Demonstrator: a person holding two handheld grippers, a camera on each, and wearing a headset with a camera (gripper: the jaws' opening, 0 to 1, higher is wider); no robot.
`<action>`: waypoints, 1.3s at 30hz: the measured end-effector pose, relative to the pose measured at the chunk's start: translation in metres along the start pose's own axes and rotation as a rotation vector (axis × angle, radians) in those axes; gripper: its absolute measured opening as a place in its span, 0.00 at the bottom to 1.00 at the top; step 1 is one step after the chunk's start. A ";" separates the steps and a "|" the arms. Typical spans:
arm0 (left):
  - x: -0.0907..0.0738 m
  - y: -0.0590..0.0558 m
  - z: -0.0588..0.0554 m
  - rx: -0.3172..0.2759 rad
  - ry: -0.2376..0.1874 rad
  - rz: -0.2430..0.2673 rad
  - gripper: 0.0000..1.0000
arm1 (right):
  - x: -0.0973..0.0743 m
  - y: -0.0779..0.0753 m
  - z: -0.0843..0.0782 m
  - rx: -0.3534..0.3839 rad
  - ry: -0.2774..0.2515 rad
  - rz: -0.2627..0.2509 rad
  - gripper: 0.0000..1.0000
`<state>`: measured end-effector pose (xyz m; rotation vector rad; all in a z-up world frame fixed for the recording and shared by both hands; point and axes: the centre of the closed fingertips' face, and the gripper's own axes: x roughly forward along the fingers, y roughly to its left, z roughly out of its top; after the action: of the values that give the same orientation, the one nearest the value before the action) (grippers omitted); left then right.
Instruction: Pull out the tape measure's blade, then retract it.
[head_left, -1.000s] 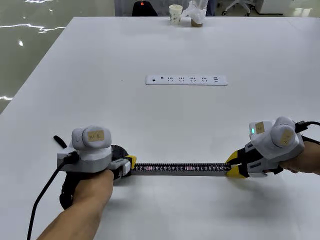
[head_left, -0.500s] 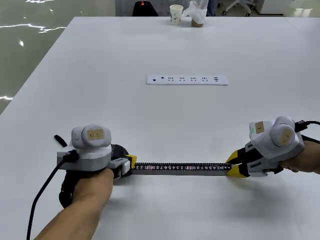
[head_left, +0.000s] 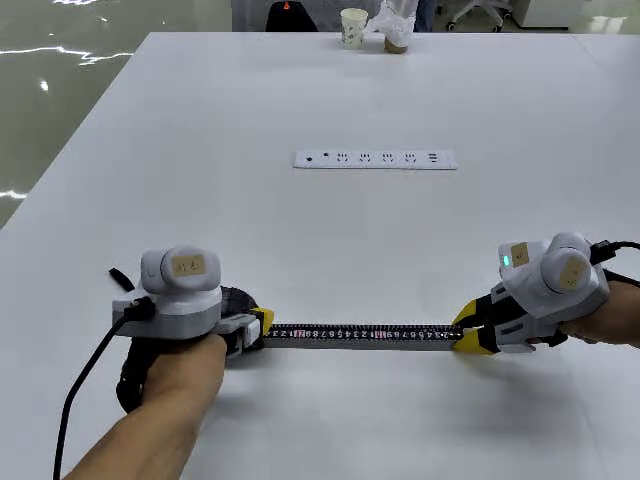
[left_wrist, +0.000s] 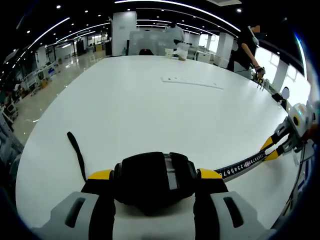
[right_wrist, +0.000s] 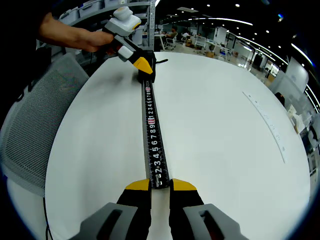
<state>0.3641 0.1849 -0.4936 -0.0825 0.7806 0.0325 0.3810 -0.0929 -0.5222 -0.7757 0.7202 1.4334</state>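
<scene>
The black tape measure case (left_wrist: 155, 177) sits on the white table, clamped between the yellow-tipped jaws of my left gripper (head_left: 250, 330); its wrist strap (left_wrist: 76, 154) trails off to the left. The black blade (head_left: 365, 333) with white numbers lies drawn out flat along the table to the right. My right gripper (head_left: 468, 330) is shut on the blade's end (right_wrist: 159, 181). In the right gripper view the blade (right_wrist: 151, 130) runs straight away to the case (right_wrist: 146, 75) under my left gripper (right_wrist: 142, 64).
A white power strip (head_left: 376, 159) lies across the table's middle. A paper cup (head_left: 352, 28) and a crumpled bag (head_left: 393, 25) stand at the far edge. A black cable (head_left: 85, 385) hangs from the left gripper toward the near edge.
</scene>
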 end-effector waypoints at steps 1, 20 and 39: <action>0.000 0.000 0.000 0.000 0.000 -0.001 0.58 | 0.000 0.000 0.000 0.001 0.000 0.000 0.09; 0.000 -0.001 0.000 -0.005 0.002 -0.003 0.58 | 0.000 0.001 0.001 -0.010 0.007 0.007 0.09; 0.001 0.001 0.001 -0.009 0.002 -0.007 0.58 | 0.010 0.003 0.019 -0.016 -0.006 0.018 0.09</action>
<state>0.3656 0.1861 -0.4934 -0.0940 0.7826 0.0295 0.3772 -0.0712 -0.5198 -0.7787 0.7140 1.4586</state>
